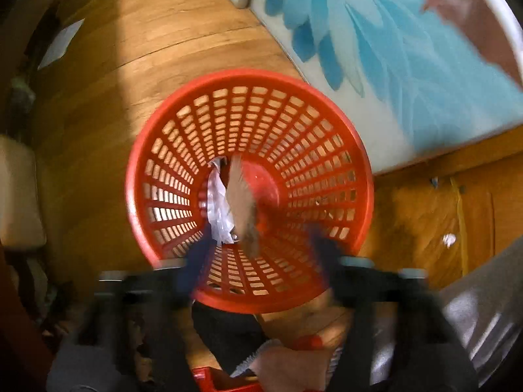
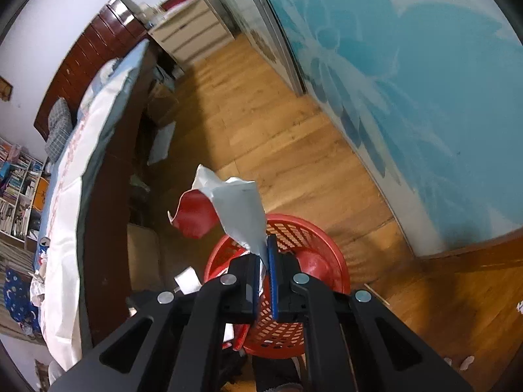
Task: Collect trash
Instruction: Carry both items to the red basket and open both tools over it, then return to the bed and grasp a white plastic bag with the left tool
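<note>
The left gripper (image 1: 258,245) stood wide open above the red basket (image 1: 327,124), its blurred blue fingers (image 1: 199,258) spread to either side of the basket's mouth and holding nothing. A brown scrap (image 1: 242,199) hung blurred inside the basket, beside white crumpled plastic (image 1: 219,202) lying at its bottom; whether the scrap touched anything could not be told. The right gripper (image 2: 265,254) was closed on a silver and red wrapper (image 2: 235,209), pinched by its lower end just over the basket (image 2: 310,238), the rest of the wrapper standing up past the basket's far rim.

The basket sat on a wooden floor (image 2: 261,124), close to a wall with a blue flower pattern (image 2: 425,81). On the other side of the basket from that wall stood a bed (image 2: 75,170), with a pale chest of drawers (image 2: 193,32) beyond it. Small white bits (image 1: 449,239) lay on the floor near the basket.

The left view was smeared by motion, so the gripper's edges were hard to make out
</note>
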Demonstrator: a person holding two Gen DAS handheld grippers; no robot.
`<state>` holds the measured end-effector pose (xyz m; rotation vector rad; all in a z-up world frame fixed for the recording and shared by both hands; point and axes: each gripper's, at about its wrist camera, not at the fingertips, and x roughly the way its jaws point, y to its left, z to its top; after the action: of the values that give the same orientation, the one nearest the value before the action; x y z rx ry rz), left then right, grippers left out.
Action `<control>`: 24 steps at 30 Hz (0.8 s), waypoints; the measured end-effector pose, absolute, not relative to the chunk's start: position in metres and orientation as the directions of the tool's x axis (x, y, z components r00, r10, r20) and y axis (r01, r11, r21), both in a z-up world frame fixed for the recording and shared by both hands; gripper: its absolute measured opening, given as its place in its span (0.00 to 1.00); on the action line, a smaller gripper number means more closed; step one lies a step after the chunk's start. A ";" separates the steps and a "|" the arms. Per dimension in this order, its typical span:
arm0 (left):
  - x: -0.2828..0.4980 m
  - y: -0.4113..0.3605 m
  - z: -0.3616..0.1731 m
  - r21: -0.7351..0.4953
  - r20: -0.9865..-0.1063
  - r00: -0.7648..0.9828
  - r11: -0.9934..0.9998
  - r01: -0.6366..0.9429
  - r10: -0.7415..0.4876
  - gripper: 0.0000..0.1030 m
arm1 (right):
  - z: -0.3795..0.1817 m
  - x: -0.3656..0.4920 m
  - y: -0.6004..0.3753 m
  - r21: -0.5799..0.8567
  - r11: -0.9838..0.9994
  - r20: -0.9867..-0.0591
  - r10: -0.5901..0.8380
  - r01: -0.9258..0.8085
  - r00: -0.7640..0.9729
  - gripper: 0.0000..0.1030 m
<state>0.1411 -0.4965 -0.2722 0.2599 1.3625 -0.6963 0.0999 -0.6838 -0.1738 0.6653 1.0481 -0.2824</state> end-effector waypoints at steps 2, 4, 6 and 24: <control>0.142 -0.486 -0.261 -0.243 -0.938 0.063 0.779 0.578 -0.340 0.73 | -0.187 0.107 -0.685 0.363 0.770 -0.886 0.109 0.525 0.451 0.06; 0.145 -0.481 -0.253 -0.228 -0.940 0.082 0.790 0.570 -0.331 0.73 | -0.209 0.116 -0.682 0.351 0.767 -0.907 0.136 0.537 0.399 0.07; 0.146 -0.477 -0.241 -0.215 -0.936 0.114 0.796 0.565 -0.334 0.73 | -0.232 0.124 -0.678 0.363 0.752 -0.917 0.183 0.551 0.354 0.07; 0.152 -0.302 -0.083 -0.097 -0.837 0.445 0.888 0.450 -0.317 0.76 | -0.241 0.187 -0.569 0.382 0.804 -0.903 0.222 0.456 0.367 0.49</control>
<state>0.1520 -0.3022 -0.0830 0.1469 1.0024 -0.4775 0.1871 -0.5690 -0.2412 0.6596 1.2093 -0.1654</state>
